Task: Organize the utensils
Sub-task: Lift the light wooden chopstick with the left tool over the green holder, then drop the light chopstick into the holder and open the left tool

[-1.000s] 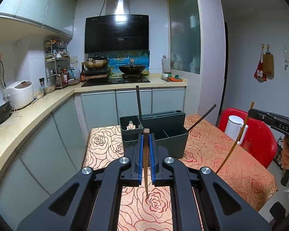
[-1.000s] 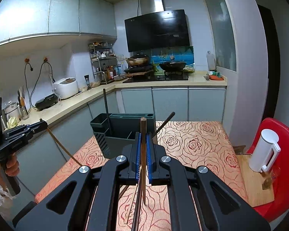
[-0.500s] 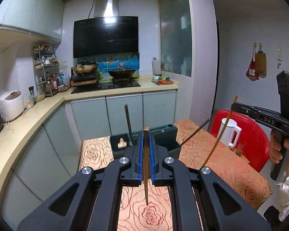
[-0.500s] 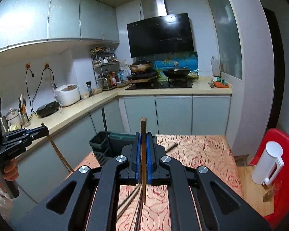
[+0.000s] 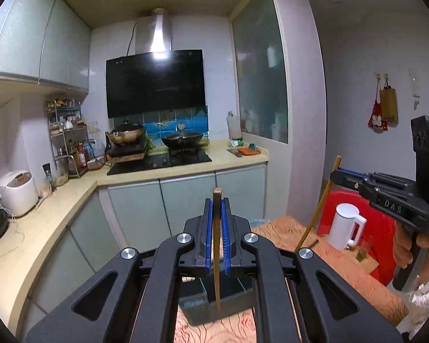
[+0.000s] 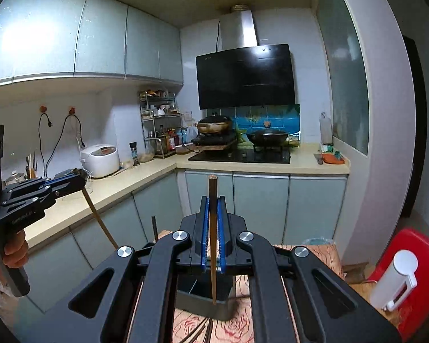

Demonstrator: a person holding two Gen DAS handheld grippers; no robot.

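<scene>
Left gripper (image 5: 217,223) — jaws clamped on an upright brown chopstick (image 5: 216,245), above the dark utensil holder (image 5: 214,305); right gripper (image 6: 213,223) — likewise clamped on a second chopstick (image 6: 212,243); floral-cloth table (image 5: 343,274) below.

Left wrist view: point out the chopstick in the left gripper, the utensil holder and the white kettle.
chopstick (image 5: 216,245), left wrist view, mid shaft between the pads.
utensil holder (image 5: 231,308), left wrist view, front wall.
white kettle (image 5: 341,225), left wrist view, body.
</scene>
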